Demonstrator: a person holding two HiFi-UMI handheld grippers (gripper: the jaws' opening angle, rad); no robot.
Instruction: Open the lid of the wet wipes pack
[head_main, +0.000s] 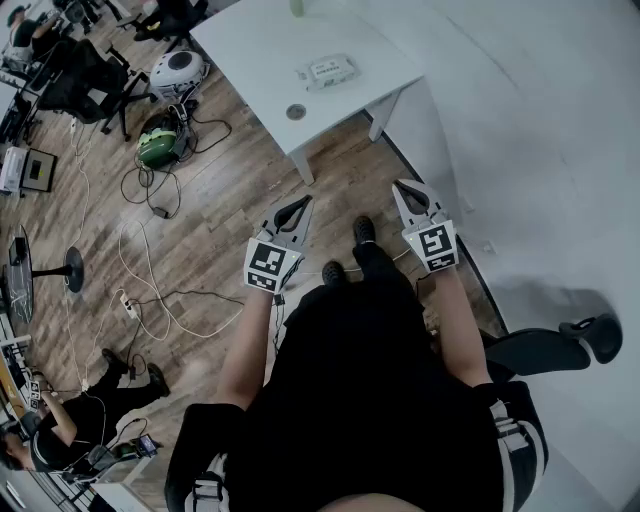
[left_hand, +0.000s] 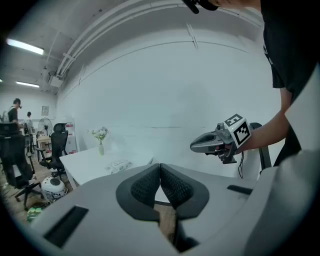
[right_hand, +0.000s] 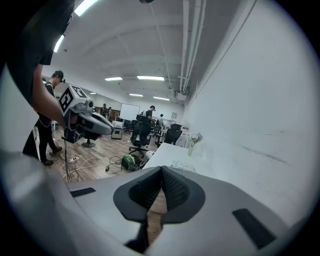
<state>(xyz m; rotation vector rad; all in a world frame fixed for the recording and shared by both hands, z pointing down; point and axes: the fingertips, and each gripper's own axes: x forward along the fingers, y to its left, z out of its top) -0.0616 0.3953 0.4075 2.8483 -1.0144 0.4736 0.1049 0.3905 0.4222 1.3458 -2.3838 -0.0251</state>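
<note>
Wet wipes pack (head_main: 327, 71) lies flat on the white table (head_main: 250, 45), label side up, well ahead of both your grippers. Its long axis runs left to right across the head view, with the right end tipped slightly farther from you. Your left gripper (head_main: 301, 207) hangs over the wooden floor (head_main: 200, 230), tips pointing toward the table, its jaws pressed together with nothing between them. Your right gripper (head_main: 405, 192) is level with it and apart from it, close to the white wall (head_main: 540, 120). Its jaws are also closed on nothing.
</note>
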